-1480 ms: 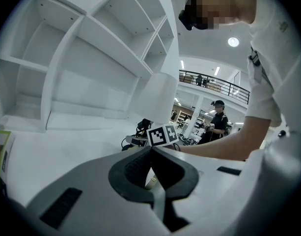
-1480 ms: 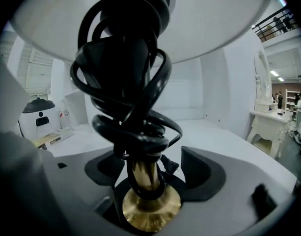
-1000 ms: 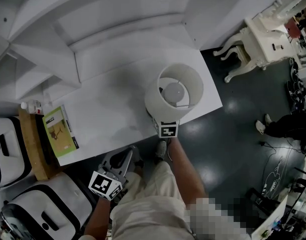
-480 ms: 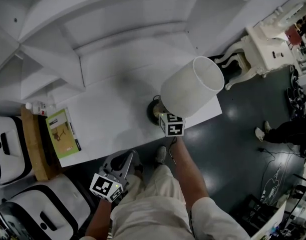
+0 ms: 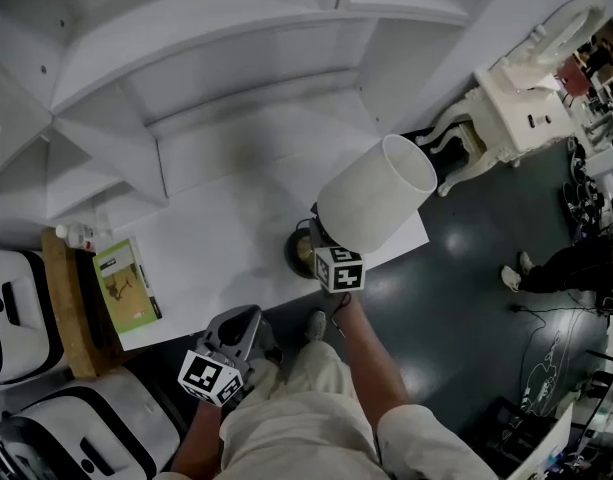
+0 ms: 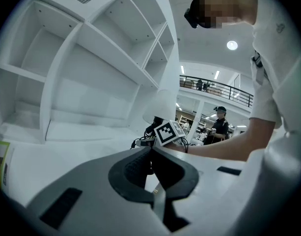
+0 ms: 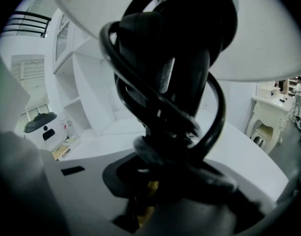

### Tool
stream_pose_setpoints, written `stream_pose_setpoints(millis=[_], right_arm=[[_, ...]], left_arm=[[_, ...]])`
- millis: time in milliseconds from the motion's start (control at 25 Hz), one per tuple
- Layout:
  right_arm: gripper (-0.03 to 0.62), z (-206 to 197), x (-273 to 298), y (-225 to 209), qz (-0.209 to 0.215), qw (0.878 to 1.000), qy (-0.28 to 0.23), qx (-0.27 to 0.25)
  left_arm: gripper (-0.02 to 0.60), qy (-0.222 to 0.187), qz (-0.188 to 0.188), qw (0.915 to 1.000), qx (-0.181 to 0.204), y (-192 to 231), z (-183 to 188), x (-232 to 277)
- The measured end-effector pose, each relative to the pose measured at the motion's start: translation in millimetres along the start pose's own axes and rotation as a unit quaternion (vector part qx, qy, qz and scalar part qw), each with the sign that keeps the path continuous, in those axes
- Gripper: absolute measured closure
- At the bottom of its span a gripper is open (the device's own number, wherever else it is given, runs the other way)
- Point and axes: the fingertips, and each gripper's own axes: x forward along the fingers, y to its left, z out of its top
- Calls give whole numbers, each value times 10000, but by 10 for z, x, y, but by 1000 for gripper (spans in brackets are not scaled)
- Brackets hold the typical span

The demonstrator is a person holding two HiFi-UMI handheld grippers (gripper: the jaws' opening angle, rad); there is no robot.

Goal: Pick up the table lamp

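Far left, at the end of the white table point(image 5: 226, 218): a green booklet point(image 5: 126, 285), lying flat, near a small bottle point(image 5: 71, 234); behind, on the far side, big white shelves point(image 5: 186, 48); by the table's near edge, the left tongs point(image 6: 151, 150), held low, jaws closed together, nothing in them, well apart from the lamp; further right, the table lamp point(image 5: 374, 203), by the table's near right corner, tipped, white shade leaning to the far right; dark round base point(image 5: 299, 255) low at the table top, touching it or not, hard to tell; black cord point(image 7: 140, 97) wound round the dark stem; right tongs point(image 5: 324, 240) under the shade, jaws just now closing, pressed tight on that stem and cord; far right, on the dark floor point(image 5: 466, 258), a carved white side table point(image 5: 521, 93).
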Motion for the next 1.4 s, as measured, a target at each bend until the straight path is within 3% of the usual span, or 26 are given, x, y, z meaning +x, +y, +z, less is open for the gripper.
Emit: stream_pose_setpoints(millis=[400,600,920,1160,1400], right_arm=[[553,236,-542,347,175,9998,82,58],[553,453,-902,626,379,9990,-216,68],[553,631,-1483,1136,446,9957,-720,-366],[551,615,-1878,1421,491,9919,-974,-643],[553,310,-2242,1464,550,9908,-973,-766]], left_arm=[[572,-344,-178,9990,200,-24,365,-101],[572,-517,-246,9978,327,-27,536,-260],[572,-774,-498,9947,458,-122,715,-526],[572,-839,-424,9940,555,-167,682,-767],[572,-862,-273,9946,514,-397,522,-916]])
